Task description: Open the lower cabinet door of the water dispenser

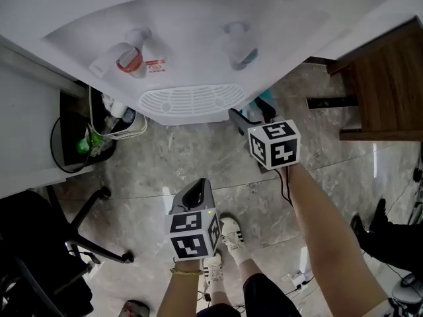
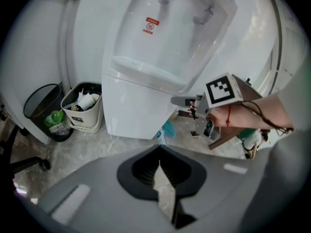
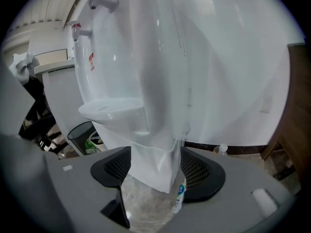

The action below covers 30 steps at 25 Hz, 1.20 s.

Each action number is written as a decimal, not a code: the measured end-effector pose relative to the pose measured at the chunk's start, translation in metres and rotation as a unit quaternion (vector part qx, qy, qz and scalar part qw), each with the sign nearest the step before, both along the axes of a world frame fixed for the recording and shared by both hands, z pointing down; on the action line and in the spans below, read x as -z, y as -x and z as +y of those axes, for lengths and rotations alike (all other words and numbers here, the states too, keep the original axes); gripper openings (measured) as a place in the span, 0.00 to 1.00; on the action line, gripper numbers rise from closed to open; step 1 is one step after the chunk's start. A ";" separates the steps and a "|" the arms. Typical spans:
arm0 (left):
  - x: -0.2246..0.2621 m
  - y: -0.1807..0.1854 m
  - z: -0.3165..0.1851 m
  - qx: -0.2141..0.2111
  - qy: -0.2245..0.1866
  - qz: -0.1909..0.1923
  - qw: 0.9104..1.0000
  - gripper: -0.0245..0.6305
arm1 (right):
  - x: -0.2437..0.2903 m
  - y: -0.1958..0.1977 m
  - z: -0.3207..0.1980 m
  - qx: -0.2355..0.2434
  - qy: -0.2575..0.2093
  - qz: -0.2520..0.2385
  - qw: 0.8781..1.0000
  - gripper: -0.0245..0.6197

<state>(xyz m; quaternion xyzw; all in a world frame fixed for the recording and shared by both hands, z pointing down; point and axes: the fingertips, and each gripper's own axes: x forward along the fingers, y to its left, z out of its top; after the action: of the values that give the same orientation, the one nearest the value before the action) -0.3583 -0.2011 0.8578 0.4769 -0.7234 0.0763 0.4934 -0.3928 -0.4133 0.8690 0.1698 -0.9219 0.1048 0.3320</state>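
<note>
The white water dispenser point(image 1: 198, 38) stands ahead with two taps above a drip tray point(image 1: 192, 101). Its lower cabinet door point(image 2: 141, 110) is a plain white front and looks closed. My right gripper point(image 1: 236, 117) point(image 2: 177, 101) is at the cabinet's right front corner, below the tray. In the right gripper view its jaws point(image 3: 153, 174) stand open and the cabinet's corner point(image 3: 155, 164) shows between them; contact cannot be judged. My left gripper point(image 1: 196, 191) hangs lower and nearer to me, pointing down. It point(image 2: 159, 165) is shut on nothing.
A black bin point(image 2: 43, 108) and a white bin point(image 2: 82, 111) full of rubbish stand left of the dispenser. A small bottle point(image 3: 179, 195) lies on the marble floor by its right corner. Wooden furniture point(image 1: 390, 84) is at the right, and an office chair base point(image 1: 86, 236) at the left.
</note>
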 end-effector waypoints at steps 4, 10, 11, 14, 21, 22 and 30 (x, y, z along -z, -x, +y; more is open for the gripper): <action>-0.005 0.000 0.004 0.002 0.003 0.001 1.000 0.05 | -0.002 0.005 0.000 0.005 0.004 0.001 1.000 0.49; 0.000 -0.001 0.012 0.003 0.000 -0.004 1.000 0.05 | 0.001 -0.007 0.013 -0.024 0.011 0.002 1.000 0.45; 0.002 -0.002 0.014 0.003 -0.002 -0.005 1.000 0.05 | 0.001 -0.012 0.020 -0.033 0.015 -0.002 0.999 0.45; 0.003 -0.008 0.026 0.000 -0.003 -0.009 1.000 0.05 | 0.001 -0.030 0.047 -0.055 0.032 -0.018 0.998 0.43; 0.003 -0.028 0.071 0.015 -0.001 0.001 1.000 0.05 | 0.002 -0.065 0.144 -0.038 0.070 -0.025 0.996 0.38; 0.002 -0.032 0.079 0.017 0.001 0.003 1.000 0.05 | 0.003 -0.066 0.159 -0.035 0.078 -0.027 0.996 0.38; -0.008 -0.054 0.152 0.047 0.021 0.009 0.999 0.05 | 0.005 -0.059 0.264 -0.004 0.107 -0.035 0.994 0.34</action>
<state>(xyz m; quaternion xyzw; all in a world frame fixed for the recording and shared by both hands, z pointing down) -0.3046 -0.0491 0.8657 0.4324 -0.7386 0.0636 0.5132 -0.3337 -0.1495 0.8643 0.1326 -0.9157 0.2102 0.3157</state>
